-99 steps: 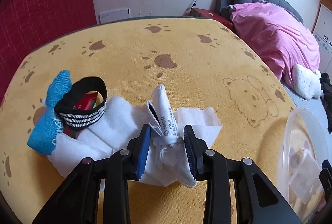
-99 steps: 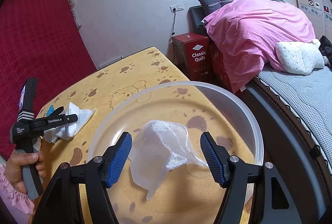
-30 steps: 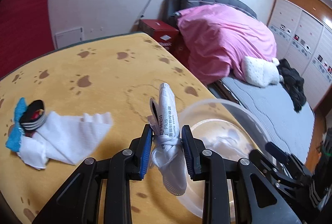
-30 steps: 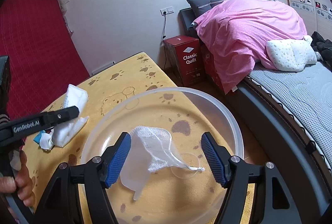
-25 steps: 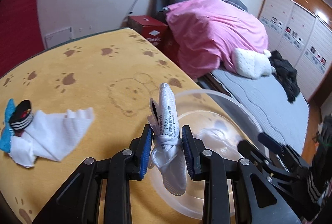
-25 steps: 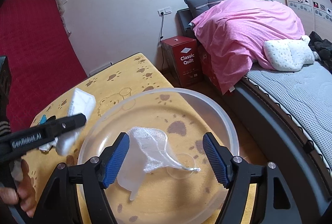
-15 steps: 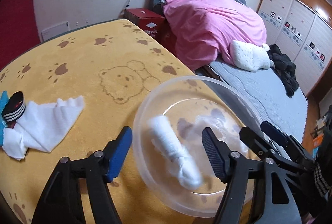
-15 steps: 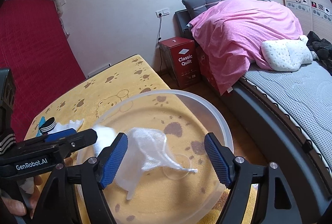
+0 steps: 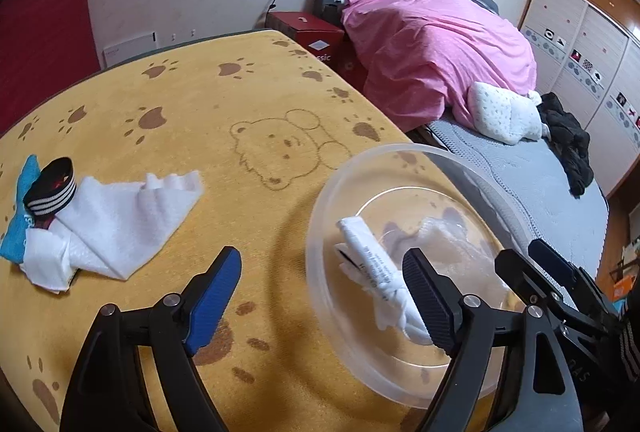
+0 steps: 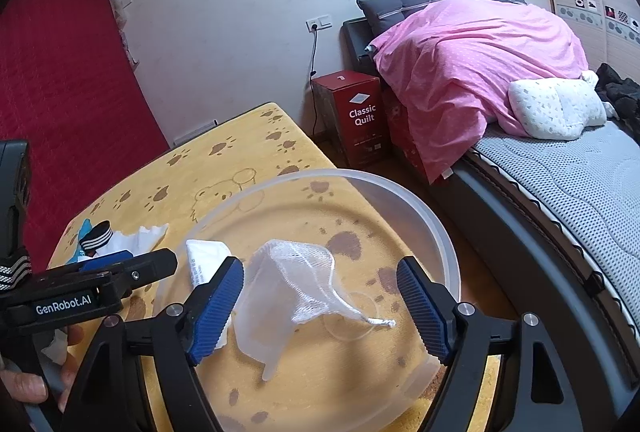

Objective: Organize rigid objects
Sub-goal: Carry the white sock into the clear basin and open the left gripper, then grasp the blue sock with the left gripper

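White and folded, the mask (image 9: 370, 264) lies loose inside the clear plastic bowl (image 9: 320, 220) on the yellow tabletop (image 9: 192, 112), beside a mesh bag (image 10: 296, 272). The left gripper (image 9: 322, 290) is opening, touching nothing. The right gripper (image 10: 320, 296) hangs spread over the bowl, empty.

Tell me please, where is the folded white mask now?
The folded white mask lies inside the clear plastic bowl, on its left side in the left wrist view, beside the mesh pouch.
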### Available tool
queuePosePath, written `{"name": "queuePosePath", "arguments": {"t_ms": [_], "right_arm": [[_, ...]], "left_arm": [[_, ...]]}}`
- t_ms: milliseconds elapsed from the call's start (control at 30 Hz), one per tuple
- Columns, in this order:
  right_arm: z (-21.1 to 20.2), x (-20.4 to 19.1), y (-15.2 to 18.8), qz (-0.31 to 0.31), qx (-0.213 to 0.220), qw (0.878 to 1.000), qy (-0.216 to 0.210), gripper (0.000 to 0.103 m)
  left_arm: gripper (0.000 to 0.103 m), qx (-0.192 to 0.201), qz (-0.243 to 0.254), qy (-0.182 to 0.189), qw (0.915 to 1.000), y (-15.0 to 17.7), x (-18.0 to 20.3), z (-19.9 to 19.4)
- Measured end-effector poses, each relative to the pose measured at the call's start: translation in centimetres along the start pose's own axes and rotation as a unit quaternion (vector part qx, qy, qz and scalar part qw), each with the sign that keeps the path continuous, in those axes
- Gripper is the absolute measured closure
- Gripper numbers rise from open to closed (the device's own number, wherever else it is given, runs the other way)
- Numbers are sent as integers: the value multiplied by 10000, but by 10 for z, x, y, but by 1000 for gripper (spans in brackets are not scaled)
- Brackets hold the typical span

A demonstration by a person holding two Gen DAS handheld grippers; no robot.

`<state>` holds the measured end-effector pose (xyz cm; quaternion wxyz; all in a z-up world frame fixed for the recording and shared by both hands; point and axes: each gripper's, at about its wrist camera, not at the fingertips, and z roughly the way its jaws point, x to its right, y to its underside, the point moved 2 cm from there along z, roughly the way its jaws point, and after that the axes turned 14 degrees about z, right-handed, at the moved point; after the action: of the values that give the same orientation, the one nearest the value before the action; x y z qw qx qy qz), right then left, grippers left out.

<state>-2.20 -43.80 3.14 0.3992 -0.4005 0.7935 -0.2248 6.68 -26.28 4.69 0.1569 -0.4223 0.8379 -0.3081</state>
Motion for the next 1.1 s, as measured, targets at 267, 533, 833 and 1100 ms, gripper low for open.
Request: {"name": "queuePosePath", "arguments": {"t_ms": [267, 533, 833, 1100], "right_arm": [[-2, -4, 3, -49, -25, 10000, -29, 20], [-3, -10, 8, -134, -68, 9999, -79, 19], [-5, -19, 12, -218, -77, 9996, -166, 19], [-6, -34, 16, -276, -94, 9991, -299, 18]], "left_arm": [[14, -36, -101, -184, 9998, 5, -9, -3], [14, -58, -113, -408, 9991, 10, -18, -6], [14, -74, -85, -612, 9981, 17, -30, -9], [14, -124, -284, -745, 9967, 27, -53, -11]]}}
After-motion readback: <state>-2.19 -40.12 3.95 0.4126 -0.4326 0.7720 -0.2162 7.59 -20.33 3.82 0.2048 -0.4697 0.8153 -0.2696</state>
